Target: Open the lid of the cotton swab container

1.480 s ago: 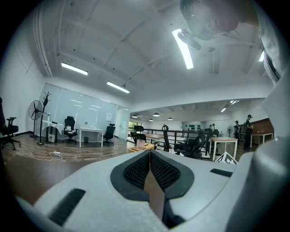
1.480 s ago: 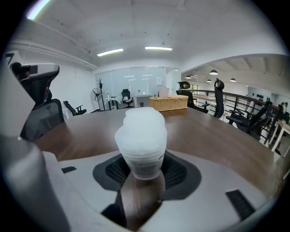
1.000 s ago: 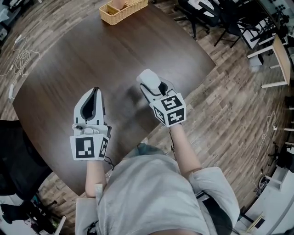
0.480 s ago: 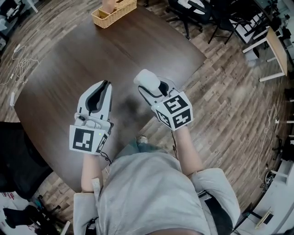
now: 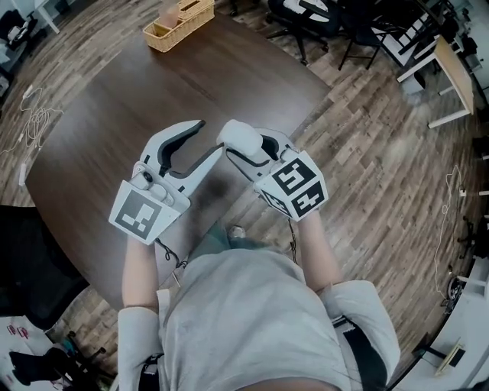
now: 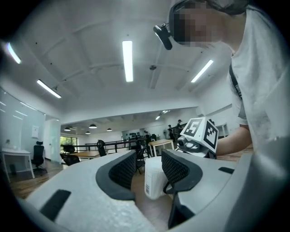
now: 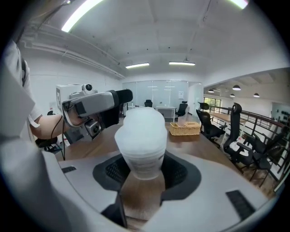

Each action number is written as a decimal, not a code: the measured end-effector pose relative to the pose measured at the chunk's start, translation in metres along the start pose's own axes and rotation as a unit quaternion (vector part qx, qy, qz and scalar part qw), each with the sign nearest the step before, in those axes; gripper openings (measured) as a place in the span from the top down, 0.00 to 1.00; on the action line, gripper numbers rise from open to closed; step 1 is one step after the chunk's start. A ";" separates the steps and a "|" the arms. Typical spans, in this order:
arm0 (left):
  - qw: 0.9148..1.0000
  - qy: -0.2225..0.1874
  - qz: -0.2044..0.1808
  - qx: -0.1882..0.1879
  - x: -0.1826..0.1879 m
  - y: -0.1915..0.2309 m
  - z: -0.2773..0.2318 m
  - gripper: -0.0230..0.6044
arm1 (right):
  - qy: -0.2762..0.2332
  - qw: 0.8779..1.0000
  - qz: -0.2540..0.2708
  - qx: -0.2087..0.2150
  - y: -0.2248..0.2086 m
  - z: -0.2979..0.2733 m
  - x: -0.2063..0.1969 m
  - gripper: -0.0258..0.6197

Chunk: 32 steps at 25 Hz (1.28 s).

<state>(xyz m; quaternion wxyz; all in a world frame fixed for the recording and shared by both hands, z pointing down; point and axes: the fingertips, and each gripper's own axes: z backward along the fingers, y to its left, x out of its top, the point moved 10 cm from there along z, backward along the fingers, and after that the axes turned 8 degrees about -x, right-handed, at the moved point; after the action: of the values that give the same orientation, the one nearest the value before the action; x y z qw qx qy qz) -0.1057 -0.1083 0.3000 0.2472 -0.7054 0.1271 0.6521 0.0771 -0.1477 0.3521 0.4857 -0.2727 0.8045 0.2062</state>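
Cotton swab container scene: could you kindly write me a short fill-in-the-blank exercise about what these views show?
1. The right tongs are shut on the ____.
2. At the far edge of the table stands a ____ basket.
3. The marker cube on the right tongs is printed in black and ____.
Missing words: cotton swab container; wicker; white.
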 end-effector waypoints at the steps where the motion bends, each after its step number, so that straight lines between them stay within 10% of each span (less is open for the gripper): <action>1: 1.000 0.001 -0.007 -0.015 0.002 -0.003 -0.004 0.71 | 0.001 1.000 0.007 0.003 0.001 0.004 0.000 0.66; 19: 0.979 0.054 -0.044 -0.191 0.007 -0.036 -0.035 0.56 | -0.005 0.991 0.117 0.063 0.018 0.045 0.000 0.66; 32: 0.972 0.056 -0.054 -0.223 0.009 -0.042 -0.031 0.57 | 0.003 0.986 0.137 0.097 0.024 0.049 0.000 0.66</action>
<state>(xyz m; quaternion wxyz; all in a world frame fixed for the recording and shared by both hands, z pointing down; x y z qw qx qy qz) -0.0569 -0.0873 0.3001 0.1113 -0.7838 -0.0459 0.6092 0.0948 -0.1002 0.3316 0.4743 -0.1125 0.8520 0.1909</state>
